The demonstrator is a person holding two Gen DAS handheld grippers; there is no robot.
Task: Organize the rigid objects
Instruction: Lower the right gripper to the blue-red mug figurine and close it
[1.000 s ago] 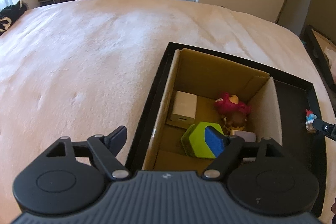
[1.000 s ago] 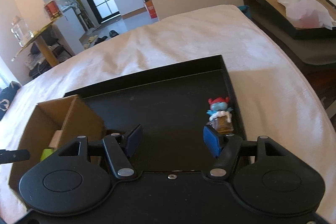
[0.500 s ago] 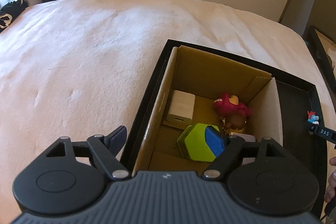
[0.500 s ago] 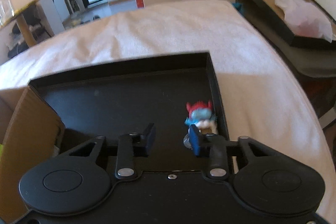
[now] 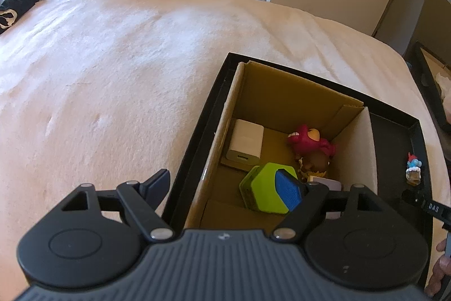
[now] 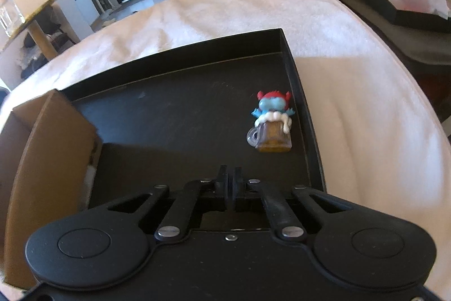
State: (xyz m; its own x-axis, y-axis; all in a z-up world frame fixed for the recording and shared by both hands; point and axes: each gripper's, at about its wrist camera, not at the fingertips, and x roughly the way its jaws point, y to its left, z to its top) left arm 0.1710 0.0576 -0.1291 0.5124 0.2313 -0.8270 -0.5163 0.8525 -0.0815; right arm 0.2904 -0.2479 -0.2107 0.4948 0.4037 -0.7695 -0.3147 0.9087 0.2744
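The right hand-held gripper (image 6: 230, 177) has just closed on nothing, its jaws together short of the blue figurine in a beer mug (image 6: 271, 122) on the black tray (image 6: 180, 109), while the left hand-held gripper (image 5: 225, 186) hangs wide open over the cardboard box (image 5: 284, 100).

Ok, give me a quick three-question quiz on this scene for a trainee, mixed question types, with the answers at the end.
1. True or false: the right gripper is shut on the blue figurine.
2. Which of these lies in the cardboard box? A) white charger B) spoon C) cup
3. Fill in: the figurine stands on the black ____.

Key: 1 false, the gripper is shut on nothing and the figurine stands apart from it. 2 A. 3 tray.
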